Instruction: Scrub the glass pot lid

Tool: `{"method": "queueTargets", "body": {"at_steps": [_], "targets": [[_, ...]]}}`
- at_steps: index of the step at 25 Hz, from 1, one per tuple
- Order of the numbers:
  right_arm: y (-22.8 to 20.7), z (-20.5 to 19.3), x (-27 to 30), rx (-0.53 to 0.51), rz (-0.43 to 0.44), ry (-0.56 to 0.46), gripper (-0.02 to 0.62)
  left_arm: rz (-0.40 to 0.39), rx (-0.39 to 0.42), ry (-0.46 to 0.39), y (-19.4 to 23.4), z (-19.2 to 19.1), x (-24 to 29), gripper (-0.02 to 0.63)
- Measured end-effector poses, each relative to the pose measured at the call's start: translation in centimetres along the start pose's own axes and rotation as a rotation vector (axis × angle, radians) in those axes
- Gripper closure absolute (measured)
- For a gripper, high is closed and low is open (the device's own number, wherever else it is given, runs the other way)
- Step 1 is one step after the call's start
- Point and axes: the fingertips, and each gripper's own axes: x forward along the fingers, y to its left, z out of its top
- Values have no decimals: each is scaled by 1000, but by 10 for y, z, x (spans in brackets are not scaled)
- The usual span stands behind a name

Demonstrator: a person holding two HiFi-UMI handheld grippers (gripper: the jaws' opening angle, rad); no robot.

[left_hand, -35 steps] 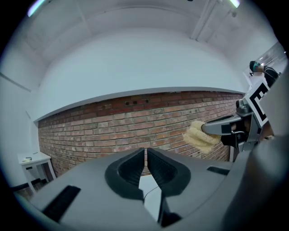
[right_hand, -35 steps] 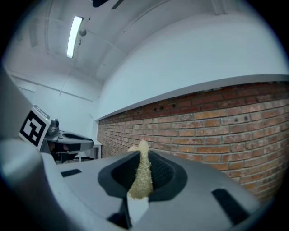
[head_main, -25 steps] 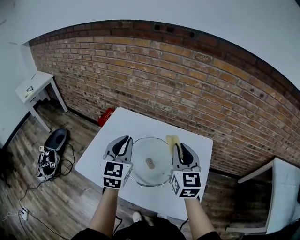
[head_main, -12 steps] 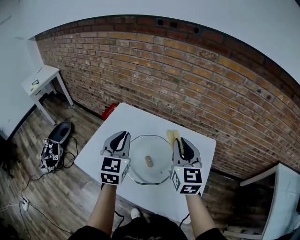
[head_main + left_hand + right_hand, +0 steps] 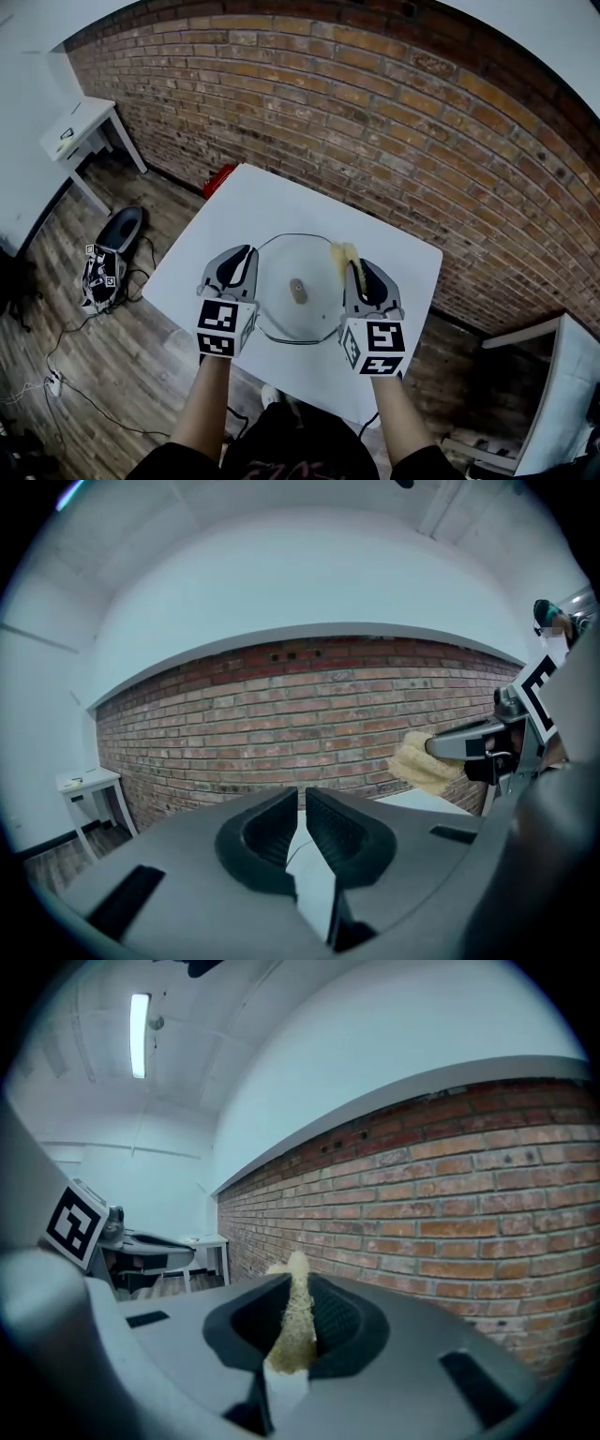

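Observation:
The round glass pot lid (image 5: 281, 309) lies flat on the white table (image 5: 234, 211), its brown knob (image 5: 297, 291) at the centre. My left gripper (image 5: 247, 253) hovers at the lid's left rim, shut, with nothing seen between its jaws (image 5: 302, 803). My right gripper (image 5: 354, 269) is at the lid's right rim, shut on a yellow sponge (image 5: 342, 253) that sticks out past the fingertips. The sponge (image 5: 295, 1321) shows squeezed between the pads in the right gripper view. From the left gripper view the sponge (image 5: 420, 761) and right gripper (image 5: 469, 747) appear at the right.
A brick wall (image 5: 375, 122) runs behind the table. A small white side table (image 5: 80, 127) stands at the far left. On the wood floor lie a red object (image 5: 217, 178), a black object (image 5: 122, 234), a marker cube (image 5: 101, 272) and cables. White furniture (image 5: 553, 375) stands at the right.
The head view has shifted, so the table sits a little higher in the picture. Both grippers keep their places on either side of the lid, and neither grip has changed.

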Motion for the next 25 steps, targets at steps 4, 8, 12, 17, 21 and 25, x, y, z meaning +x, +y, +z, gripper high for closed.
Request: {"method": "queueTargets", "body": {"at_steps": [4,8,12,17,21,25], "targets": [[4,-29,5,11,13,47,538,-5,-35,55,-3,-31,3,588],[11,-61,3,21,27,113,538,-9,-71,109,-9,-68,0,588],[15,-90,2,36,30,165,538,-13,-111,161,-17,-103,-2,588],[14,-118,8,48,38,198,538,-18,-116,198,-25,-134,5,587],[14,-119,11,49,44,200,538,-21,-119,216,-28,-139,5,588],[13,-119,15,48,51,201,538,12,-145,221,-17,-142,4,586]]}}
